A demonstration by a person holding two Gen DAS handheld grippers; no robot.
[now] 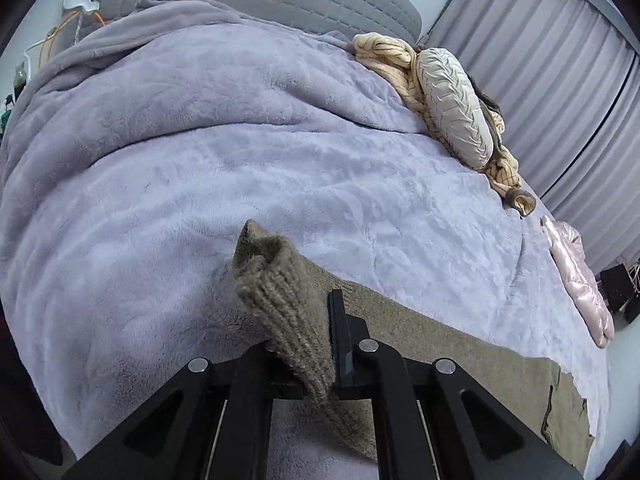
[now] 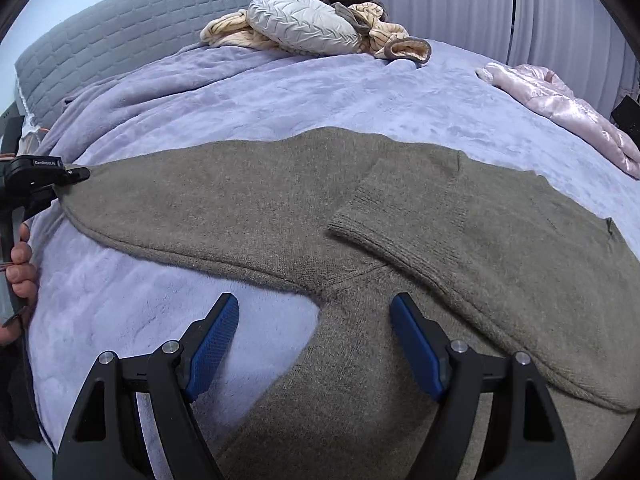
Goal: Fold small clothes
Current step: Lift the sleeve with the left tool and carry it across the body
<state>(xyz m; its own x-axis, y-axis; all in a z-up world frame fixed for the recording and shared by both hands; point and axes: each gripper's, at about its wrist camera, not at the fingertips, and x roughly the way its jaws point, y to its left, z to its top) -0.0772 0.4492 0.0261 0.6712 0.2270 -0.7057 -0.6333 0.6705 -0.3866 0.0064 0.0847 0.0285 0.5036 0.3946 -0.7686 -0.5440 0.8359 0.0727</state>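
An olive-brown knit sweater point(image 2: 248, 204) lies spread on the lilac bed blanket point(image 2: 248, 96). Its right sleeve point(image 2: 404, 216) is folded across the body. My left gripper point(image 1: 304, 320) is shut on the ribbed cuff of the left sleeve point(image 1: 276, 300), which sticks up between its fingers. In the right wrist view the left gripper point(image 2: 78, 174) pinches the sleeve end at the far left, pulled out straight. My right gripper point(image 2: 314, 312) is open and empty, its blue pads point(image 2: 212, 340) hovering over the armpit seam near the sweater's lower body.
A cream pillow point(image 2: 300, 24) on a peach striped garment point(image 2: 228, 32) lies at the head of the bed. A pink puffer jacket point(image 2: 568, 108) lies at the right edge. A grey quilted headboard point(image 2: 132, 20) and curtains point(image 2: 460, 4) stand behind.
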